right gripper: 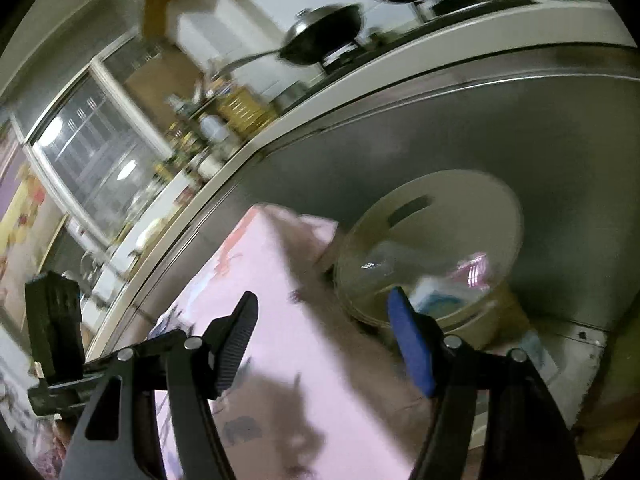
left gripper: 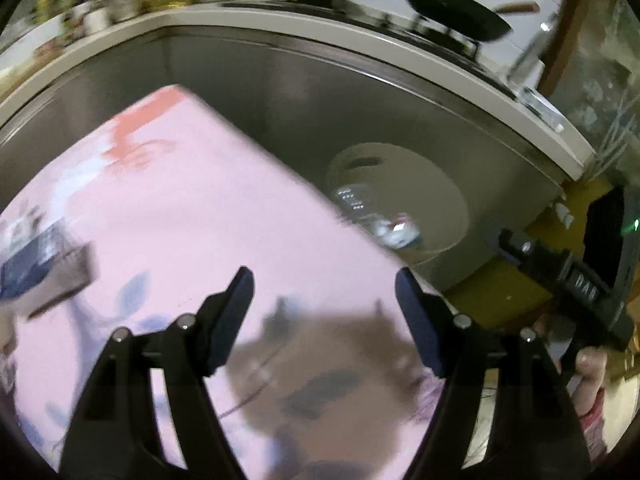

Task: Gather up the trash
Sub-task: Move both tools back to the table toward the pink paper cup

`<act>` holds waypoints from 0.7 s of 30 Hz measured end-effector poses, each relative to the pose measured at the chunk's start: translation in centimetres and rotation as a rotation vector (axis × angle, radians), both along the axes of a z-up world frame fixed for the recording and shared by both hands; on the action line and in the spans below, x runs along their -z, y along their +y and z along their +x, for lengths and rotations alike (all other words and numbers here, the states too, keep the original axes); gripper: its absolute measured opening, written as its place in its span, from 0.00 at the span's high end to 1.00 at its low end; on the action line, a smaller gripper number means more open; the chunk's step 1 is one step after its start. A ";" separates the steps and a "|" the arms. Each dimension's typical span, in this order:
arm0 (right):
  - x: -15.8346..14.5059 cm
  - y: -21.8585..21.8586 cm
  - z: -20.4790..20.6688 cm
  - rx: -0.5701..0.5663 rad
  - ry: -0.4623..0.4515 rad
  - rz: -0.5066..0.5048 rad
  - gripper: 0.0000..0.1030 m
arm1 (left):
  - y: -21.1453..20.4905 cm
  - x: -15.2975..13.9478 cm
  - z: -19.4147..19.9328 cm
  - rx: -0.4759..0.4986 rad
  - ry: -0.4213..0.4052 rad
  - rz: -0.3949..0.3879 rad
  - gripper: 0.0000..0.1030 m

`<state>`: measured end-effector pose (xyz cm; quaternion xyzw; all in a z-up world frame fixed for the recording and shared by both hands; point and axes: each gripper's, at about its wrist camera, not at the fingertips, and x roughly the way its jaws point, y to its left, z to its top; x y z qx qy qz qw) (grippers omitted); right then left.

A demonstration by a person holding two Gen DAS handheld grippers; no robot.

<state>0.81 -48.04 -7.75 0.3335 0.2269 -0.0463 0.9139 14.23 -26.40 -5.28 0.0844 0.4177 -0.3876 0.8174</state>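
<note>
A round beige trash bin (left gripper: 436, 200) with a clear liner and some wrappers inside stands beside a steel cabinet front; it also shows in the right wrist view (right gripper: 448, 216). A pink cloth-covered table (left gripper: 192, 216) lies below both grippers and shows in the right wrist view (right gripper: 280, 320). A dark blue and grey packet (left gripper: 44, 272) lies on the cloth at the left. My left gripper (left gripper: 324, 300) is open and empty above the cloth. My right gripper (right gripper: 322, 320) is open and empty, near the bin's rim. Both views are blurred.
A steel cabinet front (left gripper: 300, 92) under a pale countertop (left gripper: 360, 36) stands behind the table. Black pans (left gripper: 452, 4) sit on a stove on the counter. Bottles and jars (right gripper: 224, 120) crowd the counter near a window. The right gripper's body (left gripper: 580, 280) shows in the left wrist view.
</note>
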 end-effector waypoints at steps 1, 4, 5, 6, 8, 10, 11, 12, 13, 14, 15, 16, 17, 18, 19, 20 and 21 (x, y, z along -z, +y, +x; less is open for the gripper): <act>-0.3 0.9 0.6 -0.021 0.002 -0.006 0.37 | 2.6 0.0 0.1 -0.040 -0.010 -0.006 0.32; -0.9 4.2 2.2 -0.102 0.011 -0.024 0.37 | 8.5 0.1 0.7 -0.131 -0.018 -0.017 0.32; -1.1 5.4 2.9 -0.132 0.018 -0.028 0.37 | 10.2 0.2 0.9 -0.155 -0.014 -0.021 0.32; -1.2 6.7 3.7 -0.164 0.026 -0.032 0.37 | 12.3 0.3 1.2 -0.189 -0.007 -0.026 0.32; -1.4 9.2 4.9 -0.230 0.039 -0.041 0.37 | 17.2 0.9 1.7 -0.276 0.009 -0.043 0.32; -1.9 12.6 6.7 -0.326 0.062 -0.080 0.37 | 21.6 1.5 2.1 -0.355 0.029 -0.058 0.32; -2.2 14.4 7.7 -0.377 0.073 -0.107 0.38 | 24.5 1.9 2.4 -0.413 0.041 -0.070 0.32; -2.6 16.9 9.1 -0.449 0.085 -0.143 0.40 | 26.9 2.2 2.5 -0.461 0.048 -0.078 0.32; -2.8 18.6 10.0 -0.494 0.089 -0.168 0.40 | 29.4 2.4 2.7 -0.516 0.049 -0.082 0.32; -3.2 20.9 11.3 -0.550 0.093 -0.209 0.40 | 31.4 2.5 2.8 -0.558 0.046 -0.086 0.32; -3.4 22.5 12.2 -0.582 0.097 -0.239 0.40 | 33.2 2.5 2.9 -0.598 0.039 -0.090 0.32; -3.7 24.8 13.4 -0.624 0.104 -0.277 0.40 | 35.6 2.4 3.2 -0.651 0.026 -0.094 0.32; -3.9 26.6 14.2 -0.659 0.105 -0.302 0.40 | 37.0 2.3 3.5 -0.686 0.014 -0.089 0.32; -4.1 28.3 15.1 -0.694 0.105 -0.322 0.40 | 38.4 2.1 3.9 -0.718 0.001 -0.081 0.32; -4.3 30.4 16.2 -0.729 0.105 -0.345 0.40 | 39.8 1.9 4.7 -0.747 -0.019 -0.068 0.32; -4.4 32.1 17.0 -0.752 0.104 -0.362 0.40 | 40.3 1.6 5.0 -0.752 -0.039 -0.056 0.32; -4.7 34.1 18.2 -0.781 0.100 -0.375 0.40 | 40.7 1.5 5.6 -0.753 -0.061 -0.038 0.32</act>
